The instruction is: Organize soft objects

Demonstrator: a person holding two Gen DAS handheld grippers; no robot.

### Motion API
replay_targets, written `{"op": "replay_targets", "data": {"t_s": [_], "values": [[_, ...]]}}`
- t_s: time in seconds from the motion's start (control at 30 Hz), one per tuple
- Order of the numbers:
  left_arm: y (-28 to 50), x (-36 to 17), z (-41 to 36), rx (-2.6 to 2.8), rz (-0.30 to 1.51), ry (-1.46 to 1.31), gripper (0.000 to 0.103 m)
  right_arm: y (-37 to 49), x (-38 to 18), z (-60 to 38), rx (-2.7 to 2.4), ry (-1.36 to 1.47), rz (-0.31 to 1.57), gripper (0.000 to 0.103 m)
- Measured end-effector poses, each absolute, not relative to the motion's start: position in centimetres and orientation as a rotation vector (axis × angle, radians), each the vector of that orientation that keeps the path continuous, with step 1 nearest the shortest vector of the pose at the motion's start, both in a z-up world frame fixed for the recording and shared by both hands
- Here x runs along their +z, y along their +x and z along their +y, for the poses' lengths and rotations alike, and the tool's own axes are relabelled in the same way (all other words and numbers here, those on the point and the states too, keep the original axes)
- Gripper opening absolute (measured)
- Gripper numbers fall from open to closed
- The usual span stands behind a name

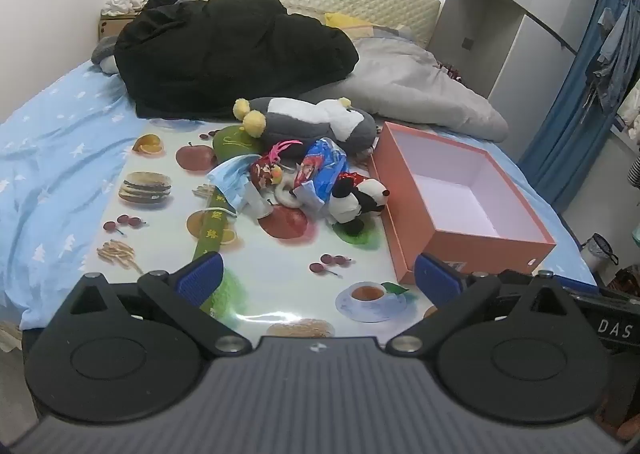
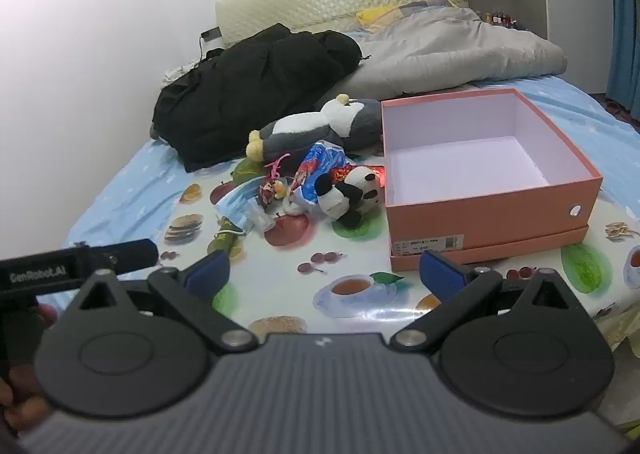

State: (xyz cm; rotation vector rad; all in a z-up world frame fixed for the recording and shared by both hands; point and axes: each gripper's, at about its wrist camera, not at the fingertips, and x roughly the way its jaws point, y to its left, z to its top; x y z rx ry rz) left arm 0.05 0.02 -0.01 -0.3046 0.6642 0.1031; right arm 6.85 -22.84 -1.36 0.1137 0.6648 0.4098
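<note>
A pile of soft things lies on a fruit-print mat (image 1: 260, 266) on the bed: a grey and white penguin plush (image 1: 316, 120) (image 2: 320, 124), a small panda plush (image 1: 358, 200) (image 2: 350, 190), a blue printed bag (image 1: 322, 168) (image 2: 316, 170), a blue face mask (image 1: 232, 178) (image 2: 240, 206) and a small red doll (image 1: 264, 170). An open, empty orange box (image 1: 464, 194) (image 2: 480, 170) stands right of the pile. My left gripper (image 1: 318, 278) and my right gripper (image 2: 326, 274) are both open and empty, held above the mat's near side, short of the pile.
A black coat (image 1: 224, 54) (image 2: 256, 78) and a grey quilt (image 1: 416, 82) (image 2: 452, 50) lie at the back of the bed. A green stick with gold writing (image 1: 212, 230) lies left of the pile. A wardrobe and blue curtain (image 1: 572, 102) stand at the right.
</note>
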Motion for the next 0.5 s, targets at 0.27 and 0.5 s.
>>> {"op": "replay_targets", "data": {"t_s": [0.27,0.5], "values": [[0.3,0.0,0.3,0.11,0.657,-0.301,0.103,6.8,-1.4,-23.4,0.41,0.114,0.671,0.103],[0.6,0.8,-0.2,0.113,0.655,-0.298,0.103,6.9,-1.6,-23.4,0.391,0.109,0.678,0.103]]}}
